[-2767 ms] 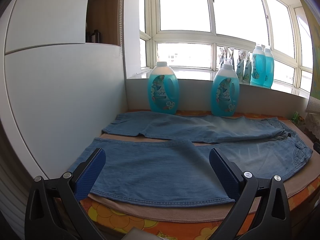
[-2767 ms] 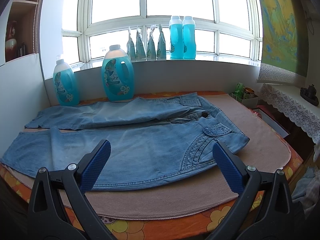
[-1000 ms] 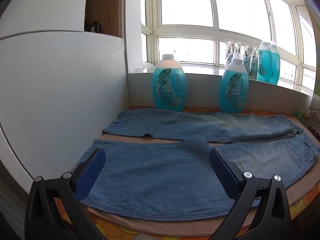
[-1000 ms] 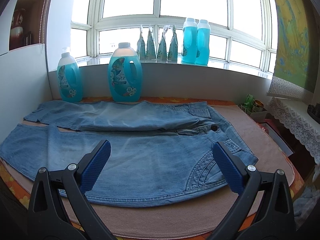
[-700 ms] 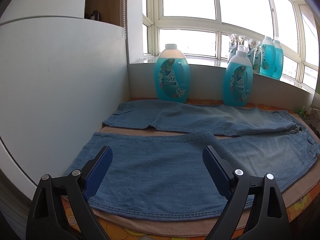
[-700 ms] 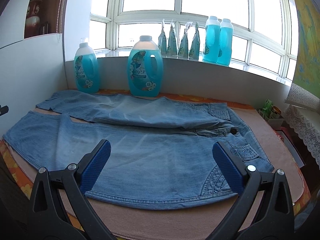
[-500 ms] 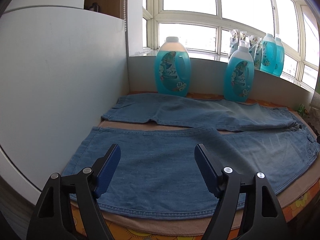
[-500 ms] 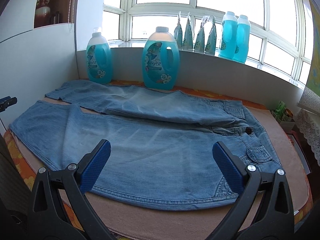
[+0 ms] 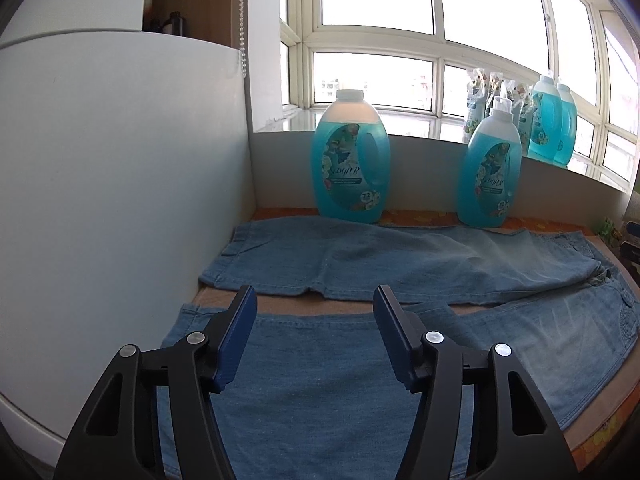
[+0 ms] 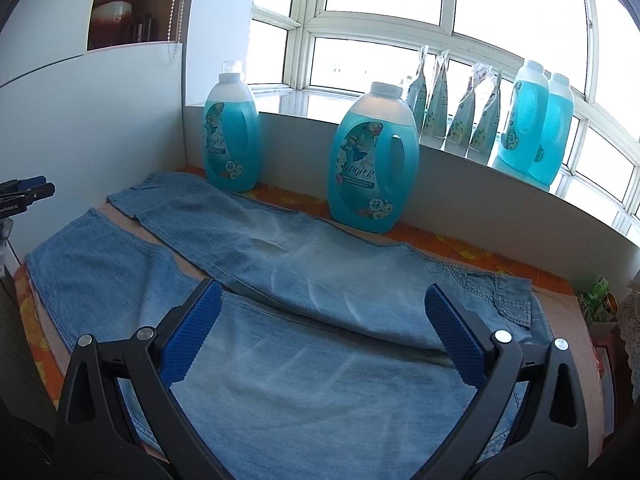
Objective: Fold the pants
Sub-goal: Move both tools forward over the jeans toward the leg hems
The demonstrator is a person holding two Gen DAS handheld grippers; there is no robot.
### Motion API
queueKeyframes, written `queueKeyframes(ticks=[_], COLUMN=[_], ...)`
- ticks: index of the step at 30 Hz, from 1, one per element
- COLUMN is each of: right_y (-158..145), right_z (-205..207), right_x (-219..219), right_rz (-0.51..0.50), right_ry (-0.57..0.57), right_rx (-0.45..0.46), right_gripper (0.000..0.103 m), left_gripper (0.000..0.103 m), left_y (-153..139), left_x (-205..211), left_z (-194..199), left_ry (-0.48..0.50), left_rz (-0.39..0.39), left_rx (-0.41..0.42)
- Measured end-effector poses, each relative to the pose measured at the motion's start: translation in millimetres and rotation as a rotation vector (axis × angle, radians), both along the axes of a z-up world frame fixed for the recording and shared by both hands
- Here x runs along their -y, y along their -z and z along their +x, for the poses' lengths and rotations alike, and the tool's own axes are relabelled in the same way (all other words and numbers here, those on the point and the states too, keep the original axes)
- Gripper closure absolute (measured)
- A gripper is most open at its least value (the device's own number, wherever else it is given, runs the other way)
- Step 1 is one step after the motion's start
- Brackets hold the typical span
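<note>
Light blue denim pants (image 9: 400,264) (image 10: 320,280) lie flat on the table, the two legs spread apart side by side with hems at the left near a white panel. My left gripper (image 9: 314,300) hovers over the near leg close to its hem; its jaws are closing with only air between them. My right gripper (image 10: 320,300) stands wide open above the near leg's upper part, holding nothing. The left gripper's tip also shows at the left edge of the right wrist view (image 10: 24,194).
Two large blue detergent bottles (image 9: 351,158) (image 9: 490,168) stand behind the far leg. More bottles (image 10: 538,124) and pouches sit on the windowsill. A white panel (image 9: 120,200) walls the left side. A tan mat (image 10: 560,312) over an orange floral cloth covers the table.
Both grippers have moved forward over the pants. The left jaws have narrowed. The right view has swung left and rolled, so the scene now tilts.
</note>
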State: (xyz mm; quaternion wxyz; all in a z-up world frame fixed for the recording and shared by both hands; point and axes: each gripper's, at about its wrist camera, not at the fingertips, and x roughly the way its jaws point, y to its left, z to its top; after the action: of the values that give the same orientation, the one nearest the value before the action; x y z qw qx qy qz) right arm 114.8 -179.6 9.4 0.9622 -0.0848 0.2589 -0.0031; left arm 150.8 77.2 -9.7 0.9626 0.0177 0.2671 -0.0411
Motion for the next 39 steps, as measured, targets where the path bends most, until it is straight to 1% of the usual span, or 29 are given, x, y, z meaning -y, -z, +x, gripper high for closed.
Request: queueKeyframes(ticks=[3, 5, 9, 11, 15, 18, 20, 21, 22, 23, 28, 33, 39], right_y=[-11, -16, -13, -6, 18, 41, 58, 66, 74, 81, 110, 127, 146], right_z=[37, 66, 124, 154, 206, 241, 261, 270, 279, 286, 319, 346, 367], right_x=[-3, -5, -13, -15, -8, -4, -5, -7, -9, -11, -19, -21, -23], right_rz=[-0.003, -0.013, -0.090, -0.104, -0.078, -0.042, -0.041, -0.047, -0.053, -0.058, -0.084, -0.093, -0.124], right_ry=[-0.040, -0.065, -0.087, -0.099, -0.116, -0.127, -0.138, -0.146, -0.156, -0.164, -0.184, -0.197, -0.221], right_rx=[-0.007, -0.022, -0.058, -0.092, -0.158, -0.217, -0.252, -0.267, -0.284, -0.299, -0.334, -0.359, -0.403], right_gripper=[0.001, 0.009, 0.013, 0.021, 0.022, 0.022, 0.024, 0.025, 0.029, 0.031, 0.031, 0.031, 0.031], left_gripper=[0.043, 0.043, 0.044, 0.045, 0.045, 0.045, 0.045, 0.045, 0.045, 0.045, 0.045, 0.045, 0.047], left_y=[-5, -7, -10, -9, 0, 12, 21, 26, 31, 36, 67, 94, 115], left_x=[2, 4, 11, 14, 24, 30, 33, 34, 35, 36, 36, 35, 31], left_z=[27, 45, 82, 101, 137, 159, 172, 179, 184, 190, 215, 230, 243], left_ry=[0.009, 0.018, 0.030, 0.032, 0.047, 0.053, 0.056, 0.055, 0.055, 0.056, 0.054, 0.050, 0.041], left_rz=[-0.005, -0.016, -0.018, -0.017, -0.016, -0.008, 0.000, 0.006, 0.010, 0.012, 0.019, 0.040, 0.039], left_rx=[-0.007, -0.018, -0.034, -0.045, -0.082, -0.116, -0.139, -0.149, -0.156, -0.167, -0.236, -0.293, -0.339])
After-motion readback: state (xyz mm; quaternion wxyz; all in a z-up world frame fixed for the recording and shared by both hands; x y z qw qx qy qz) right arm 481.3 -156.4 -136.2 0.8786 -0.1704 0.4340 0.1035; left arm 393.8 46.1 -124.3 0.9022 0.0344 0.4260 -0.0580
